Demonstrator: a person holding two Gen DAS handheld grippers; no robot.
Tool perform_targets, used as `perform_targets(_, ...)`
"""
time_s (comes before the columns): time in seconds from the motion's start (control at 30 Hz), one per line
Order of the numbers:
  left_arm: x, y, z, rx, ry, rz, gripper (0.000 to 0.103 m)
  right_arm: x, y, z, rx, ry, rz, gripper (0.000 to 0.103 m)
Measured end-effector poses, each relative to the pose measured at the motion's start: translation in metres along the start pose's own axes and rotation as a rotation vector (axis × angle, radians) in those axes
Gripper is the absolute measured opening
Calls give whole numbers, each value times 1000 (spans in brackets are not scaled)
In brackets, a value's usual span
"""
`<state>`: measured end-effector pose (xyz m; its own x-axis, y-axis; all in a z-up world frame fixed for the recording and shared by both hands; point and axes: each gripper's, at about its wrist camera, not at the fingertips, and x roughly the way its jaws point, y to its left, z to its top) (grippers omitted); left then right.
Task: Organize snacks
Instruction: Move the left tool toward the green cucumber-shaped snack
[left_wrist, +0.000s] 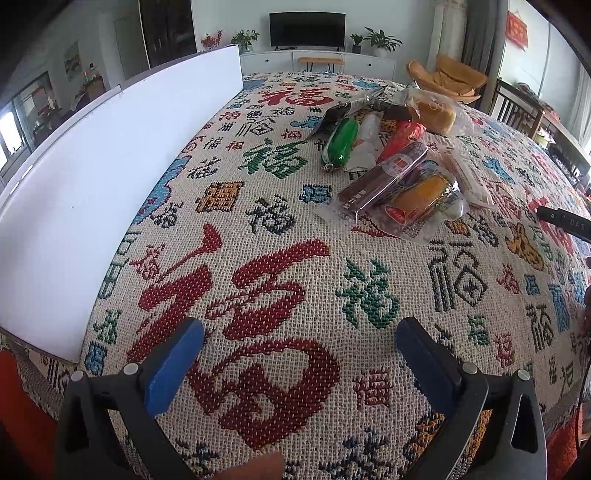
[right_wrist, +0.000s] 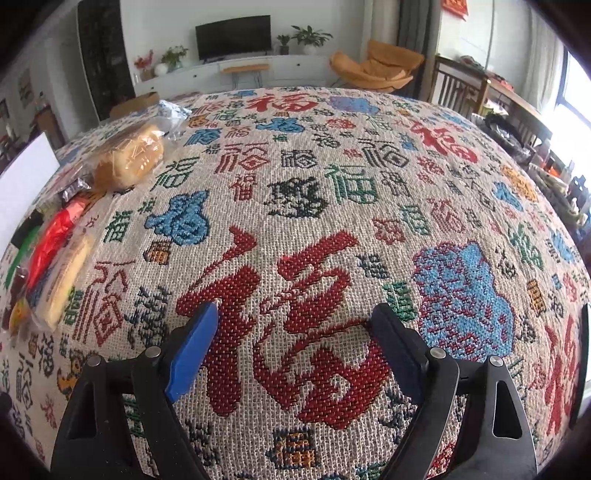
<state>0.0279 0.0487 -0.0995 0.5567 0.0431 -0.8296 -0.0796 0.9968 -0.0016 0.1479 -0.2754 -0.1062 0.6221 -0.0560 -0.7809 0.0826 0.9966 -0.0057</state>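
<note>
A pile of wrapped snacks lies on the patterned tablecloth (left_wrist: 280, 236): a green pack (left_wrist: 340, 142), a brown bar (left_wrist: 384, 176), an orange pack (left_wrist: 421, 197), a red pack (left_wrist: 400, 136), a pale long pack (left_wrist: 467, 173) and a bagged bun (left_wrist: 436, 114). My left gripper (left_wrist: 299, 345) is open and empty, well short of the pile. In the right wrist view the bun (right_wrist: 131, 157), the red pack (right_wrist: 55, 236) and the pale pack (right_wrist: 62, 280) lie at the far left. My right gripper (right_wrist: 293, 341) is open and empty over bare cloth.
A white box (left_wrist: 110, 192) stands along the left side of the table. The tip of the other gripper (left_wrist: 565, 221) shows at the right edge. Chairs (right_wrist: 376, 70) and a TV cabinet (right_wrist: 236, 70) stand beyond the table.
</note>
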Motion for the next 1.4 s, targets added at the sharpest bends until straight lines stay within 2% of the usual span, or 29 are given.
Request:
perform_targets(0.9, 3, 0, 4, 23, 34, -12, 103, 0, -1, 0, 0, -2, 3, 87)
perform_targets(1.23, 3, 3, 6, 37, 64, -35, 103, 0, -1, 0, 0, -2, 4, 87)
perform_targets(1.4, 2, 7, 10, 12, 72, -62, 103, 0, -1, 0, 1, -2, 4, 88)
